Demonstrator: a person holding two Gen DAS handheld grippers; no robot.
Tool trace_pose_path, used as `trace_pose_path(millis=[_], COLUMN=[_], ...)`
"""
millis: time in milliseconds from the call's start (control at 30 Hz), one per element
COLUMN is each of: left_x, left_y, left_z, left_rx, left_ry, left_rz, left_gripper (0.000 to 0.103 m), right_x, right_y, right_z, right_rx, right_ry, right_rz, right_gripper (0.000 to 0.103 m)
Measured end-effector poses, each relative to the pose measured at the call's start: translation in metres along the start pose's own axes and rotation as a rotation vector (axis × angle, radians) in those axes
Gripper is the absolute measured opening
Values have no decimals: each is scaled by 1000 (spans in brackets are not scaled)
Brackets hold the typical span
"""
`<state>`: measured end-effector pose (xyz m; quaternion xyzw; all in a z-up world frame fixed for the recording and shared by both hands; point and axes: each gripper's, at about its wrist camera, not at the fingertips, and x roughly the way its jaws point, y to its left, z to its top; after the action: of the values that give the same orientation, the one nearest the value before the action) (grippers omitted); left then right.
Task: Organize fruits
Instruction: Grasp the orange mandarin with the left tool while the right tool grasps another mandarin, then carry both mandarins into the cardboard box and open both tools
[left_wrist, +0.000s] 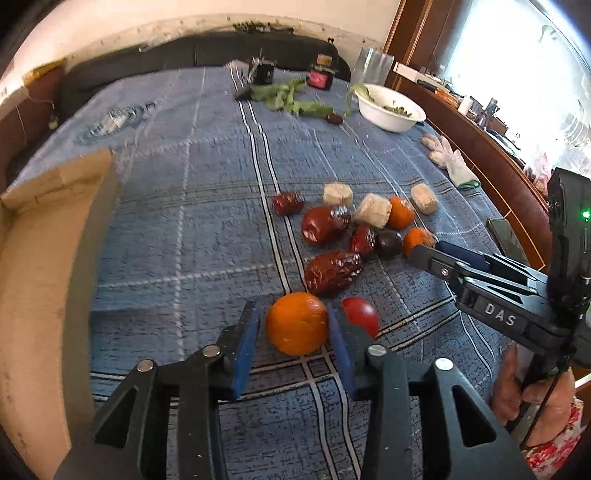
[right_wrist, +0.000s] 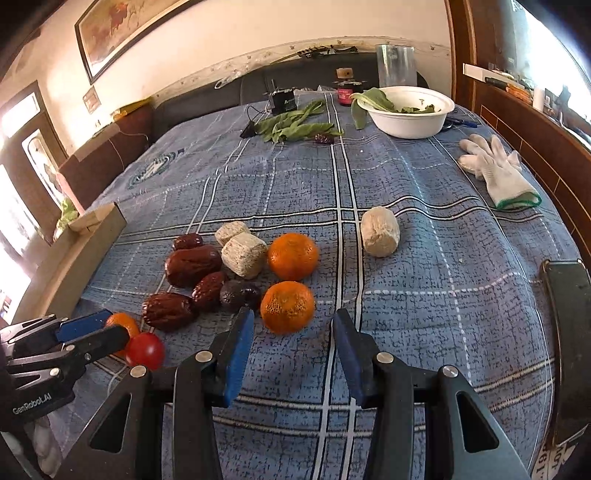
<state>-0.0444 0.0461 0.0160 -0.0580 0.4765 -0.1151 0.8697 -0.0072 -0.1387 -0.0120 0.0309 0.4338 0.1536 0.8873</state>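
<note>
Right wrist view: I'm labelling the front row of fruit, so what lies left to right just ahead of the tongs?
Left tongs → cherry tomato → wrinkled red date → dark fruit → near orange.

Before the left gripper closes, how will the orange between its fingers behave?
The orange looks round, so it may roll out if the left gripper pinches off-centre. Its dimpled peel should grip the blue pads fairly well. The cherry tomato lying close beside it might get nudged.
</note>
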Motion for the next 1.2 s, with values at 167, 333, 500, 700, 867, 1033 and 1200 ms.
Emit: trace_pose_path(millis=[167, 333, 500, 700, 867, 1033, 1200], left_x=[0, 8, 9, -18, -61, -116, -165], left_y=[0, -9, -15, -15, -10, 26, 93], left_z=[-5, -3, -5, -9, -16, -25, -42], left_rx=[-4, 22, 49, 33, 24, -25, -154], left_ry=[-1, 0, -21, -76, -154, -244, -291], left_rz=[-25, 13, 57, 53, 59, 137, 254], left_gripper=[35, 35, 31, 31, 31, 31, 31], right_x=[7, 13, 13, -4, -46, -94, -118], right_y=[-1, 2, -1, -6, 1, 51, 137], right_z=[3, 9, 9, 7, 3, 6, 7], right_rx=[-13, -32, -10, 34, 47, -42, -176], right_ry=[3, 0, -4, -33, -91, -171, -215], right_rz=[-13, -20, 23, 19, 25, 61, 188], right_gripper=[48, 48, 32, 31, 32, 32, 32])
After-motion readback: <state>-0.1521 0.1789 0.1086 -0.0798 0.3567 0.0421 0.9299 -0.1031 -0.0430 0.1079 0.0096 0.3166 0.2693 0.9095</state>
